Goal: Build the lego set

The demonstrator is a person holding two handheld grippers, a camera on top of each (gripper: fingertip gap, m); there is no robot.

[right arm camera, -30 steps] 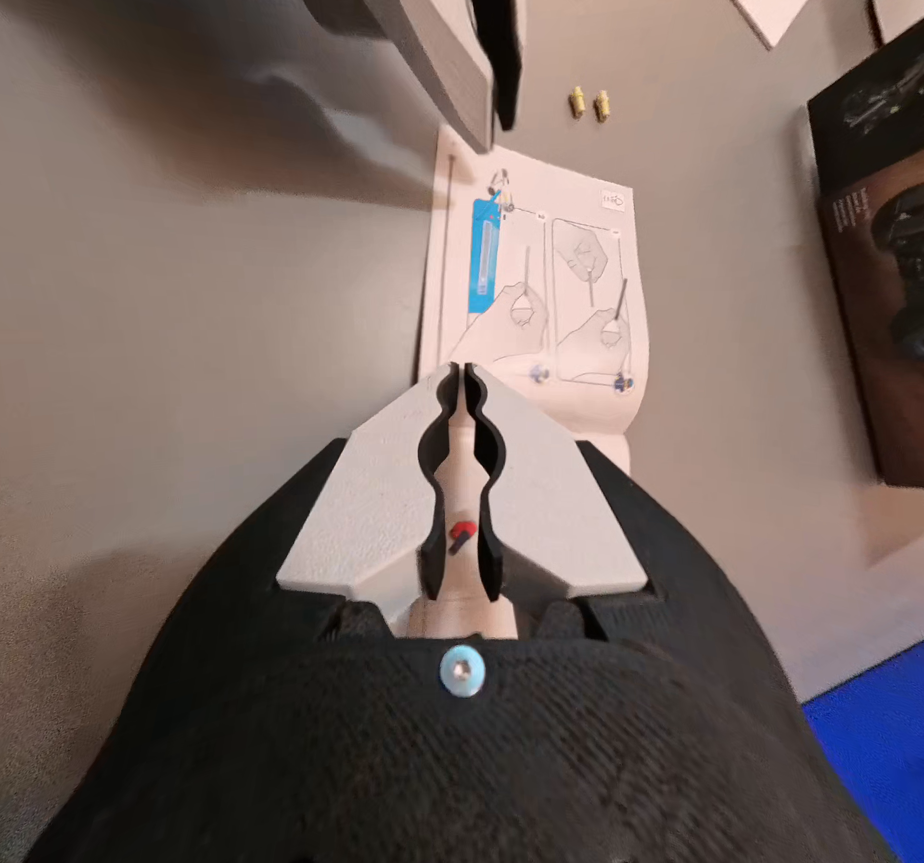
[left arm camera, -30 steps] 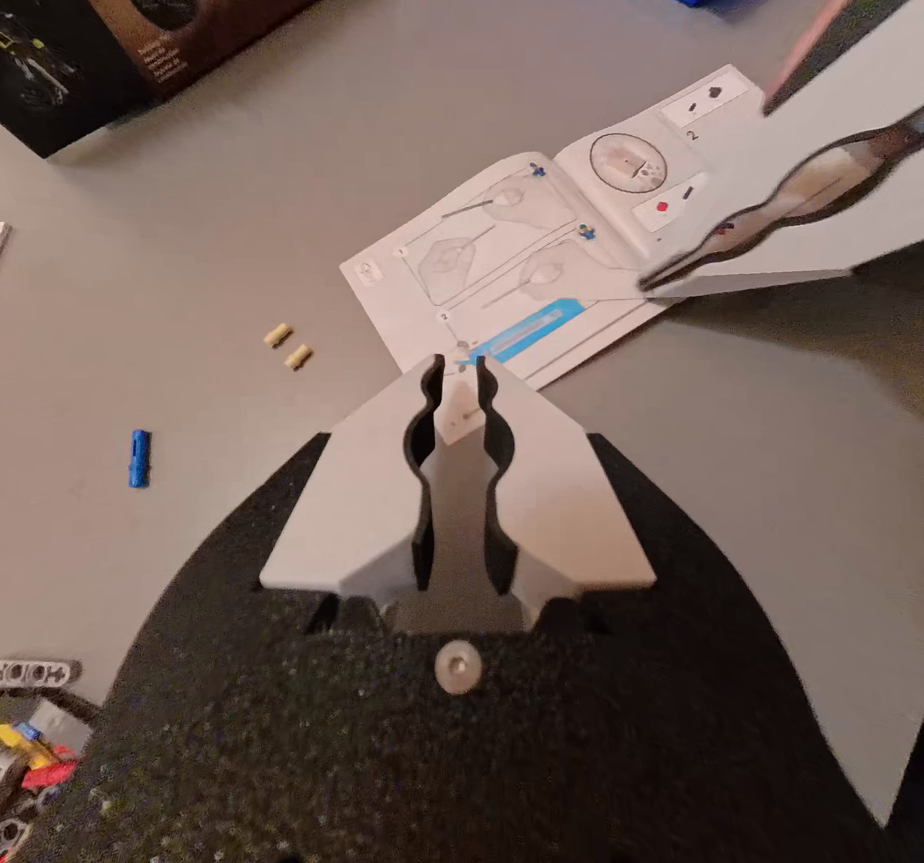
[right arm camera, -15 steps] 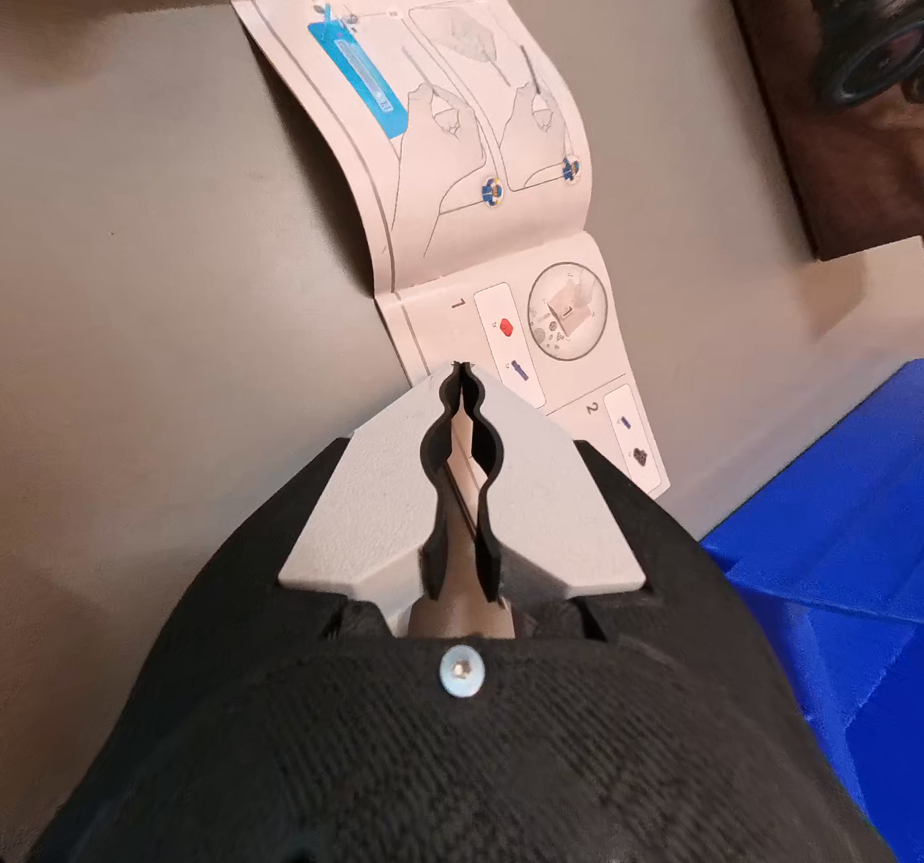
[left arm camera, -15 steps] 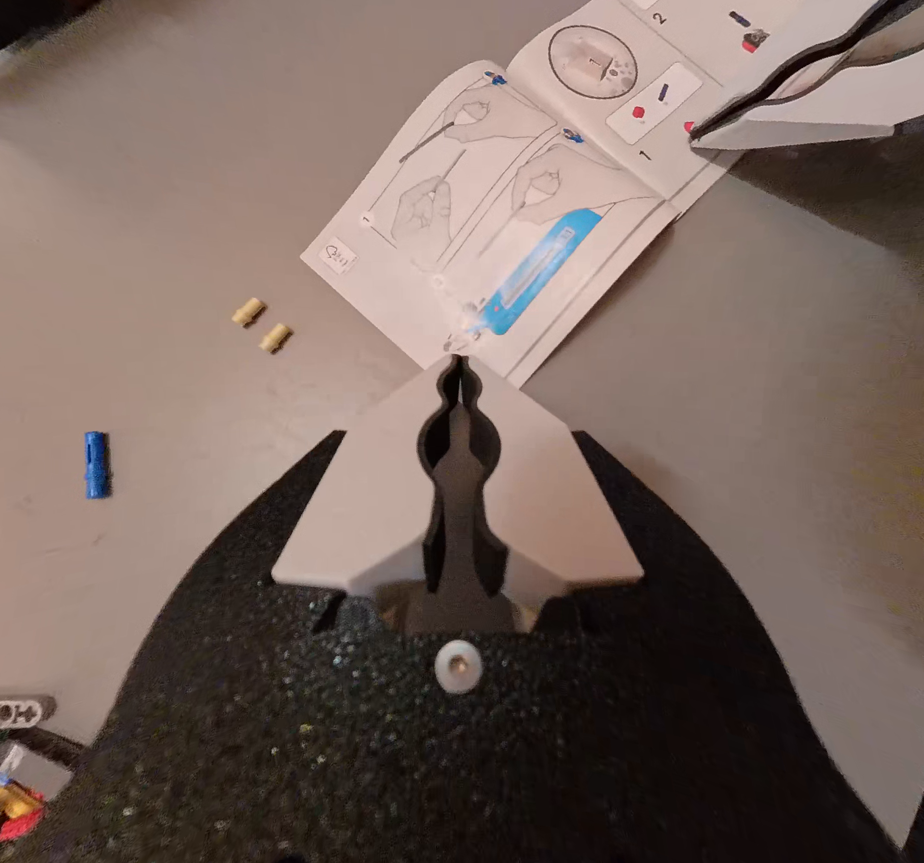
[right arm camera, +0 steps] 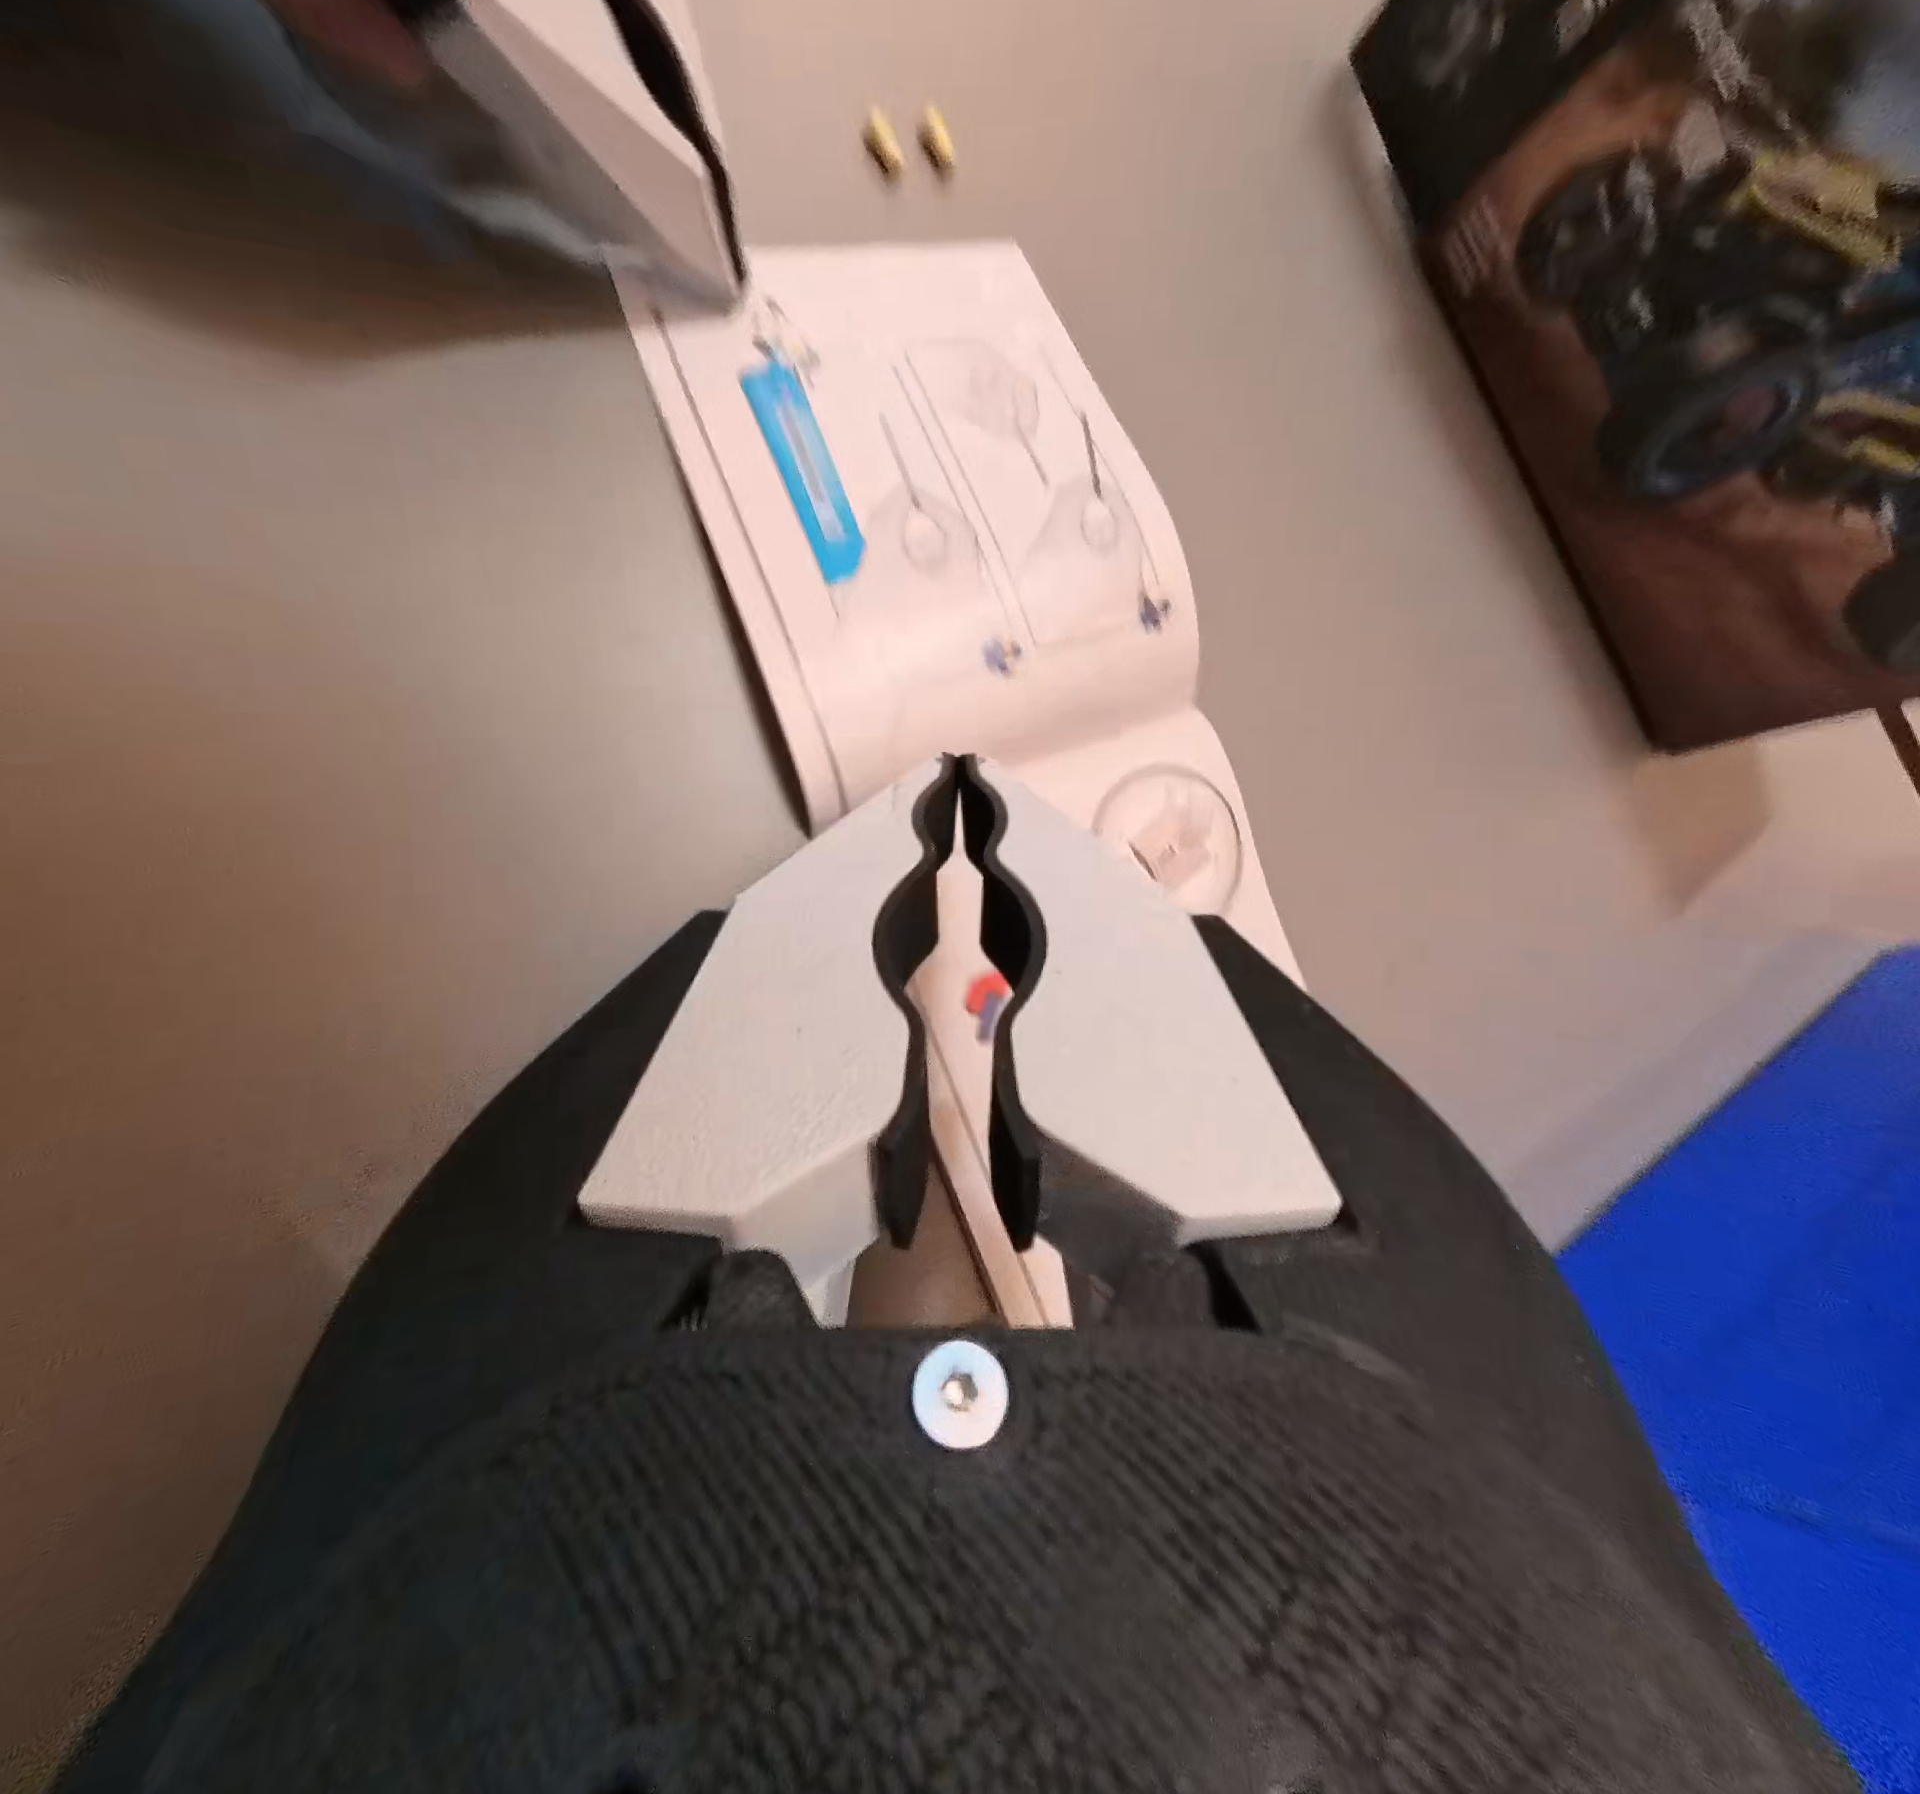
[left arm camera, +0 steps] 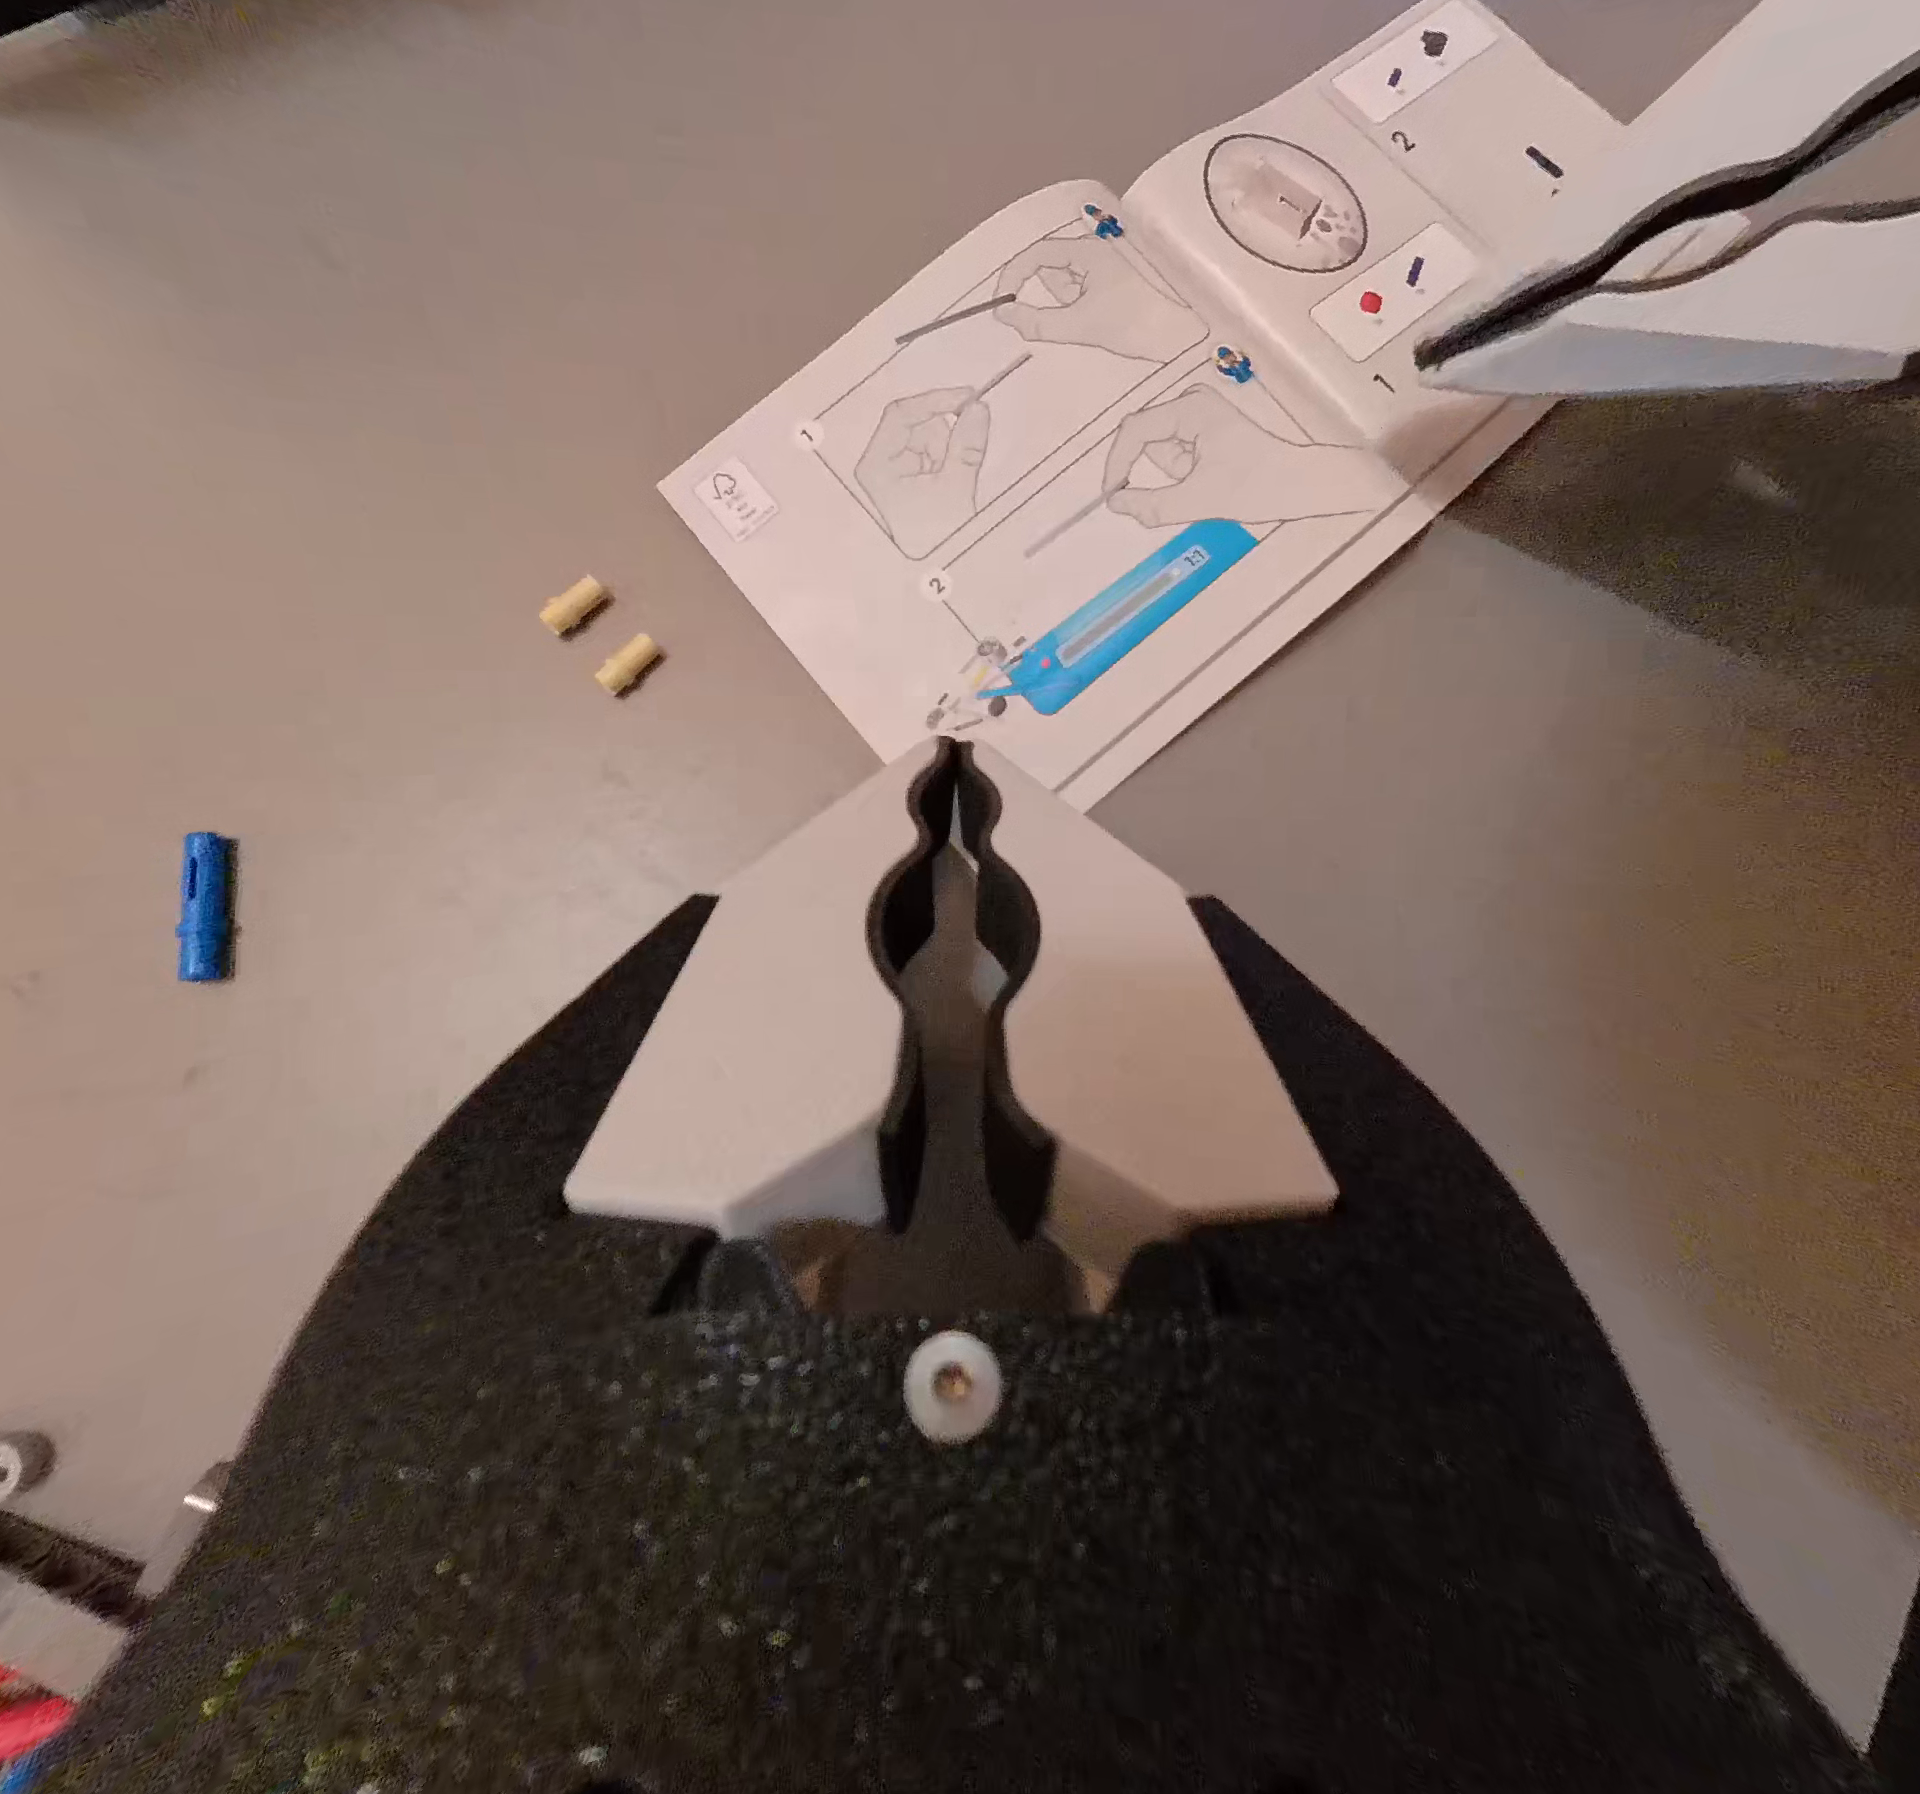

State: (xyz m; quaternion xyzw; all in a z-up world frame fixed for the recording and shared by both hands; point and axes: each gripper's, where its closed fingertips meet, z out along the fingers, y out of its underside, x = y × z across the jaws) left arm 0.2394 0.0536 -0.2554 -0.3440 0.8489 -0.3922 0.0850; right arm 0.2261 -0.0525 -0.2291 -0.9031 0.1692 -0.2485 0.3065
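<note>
An open white instruction booklet [left arm camera: 1091, 456] lies on the grey table, and its spine bows upward in the right wrist view [right arm camera: 987, 518]. My left gripper [left arm camera: 951, 749] is shut with its tips pinching the booklet's near corner. It also shows at the top left of the right wrist view [right arm camera: 727, 284]. My right gripper [right arm camera: 956, 762] is shut on the edge of the opposite page, and it shows at the right of the left wrist view [left arm camera: 1432, 357]. Two tan pins [left arm camera: 597, 635] and a blue pin [left arm camera: 206, 908] lie loose to the left of the booklet.
The dark set box [right arm camera: 1683, 310] stands beyond the booklet. A blue bin [right arm camera: 1766, 1329] is on the right. Loose parts [left arm camera: 26, 1474] lie at the left view's bottom left edge. The tan pins also show in the right wrist view [right arm camera: 909, 144].
My left gripper was open around the booklet's corner and has shut on it. The right gripper stayed shut on the other page. The booklet has shifted and bowed between them.
</note>
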